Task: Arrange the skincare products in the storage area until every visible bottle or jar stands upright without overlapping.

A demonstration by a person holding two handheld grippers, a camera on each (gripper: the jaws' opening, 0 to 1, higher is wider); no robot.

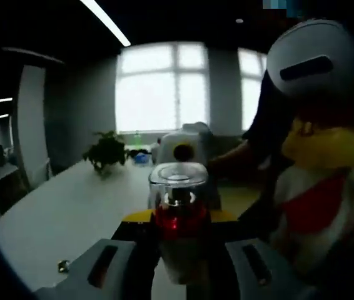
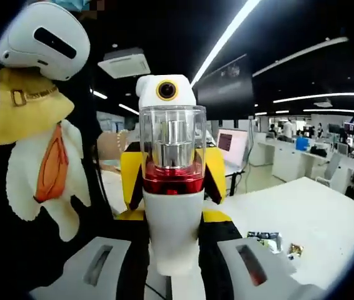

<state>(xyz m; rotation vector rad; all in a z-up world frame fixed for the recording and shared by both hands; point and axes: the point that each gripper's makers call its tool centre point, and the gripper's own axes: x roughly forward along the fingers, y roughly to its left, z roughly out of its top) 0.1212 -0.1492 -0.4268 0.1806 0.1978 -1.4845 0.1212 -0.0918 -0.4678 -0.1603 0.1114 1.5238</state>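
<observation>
Both views show one skincare bottle [image 2: 173, 187] held up in the air between the two tools: white body, red collar, clear cap over a silver pump. It stands upright, well above the white bench [image 2: 302, 219].

Right hand-held gripper [image 2: 172, 265]: its jaws flank the bottle's white base; it appears clenched on it, though the contact itself is not sharp. Left hand-held gripper [image 1: 180, 265]: its jaws sit either side of the same bottle low down, with yellow-and-black parts of the other tool behind; I cannot tell whether it is gripping or only alongside.

A person in a white headset [image 2: 42, 40] stands close behind, with a plush toy [image 2: 42, 150] on the left of the right gripper view. A potted plant [image 1: 106, 152] stands far along the bench; small wrappers [image 2: 266, 240] lie near on the right.

Judgement: step in hand is a carry or hand-over toward the storage area.
- Keep the bottle vertical.
- Let only one tool bear it before the other releases.
- Lower straight down onto bare bench, away from the wrappers.
- Open only once the base sits flat.
</observation>
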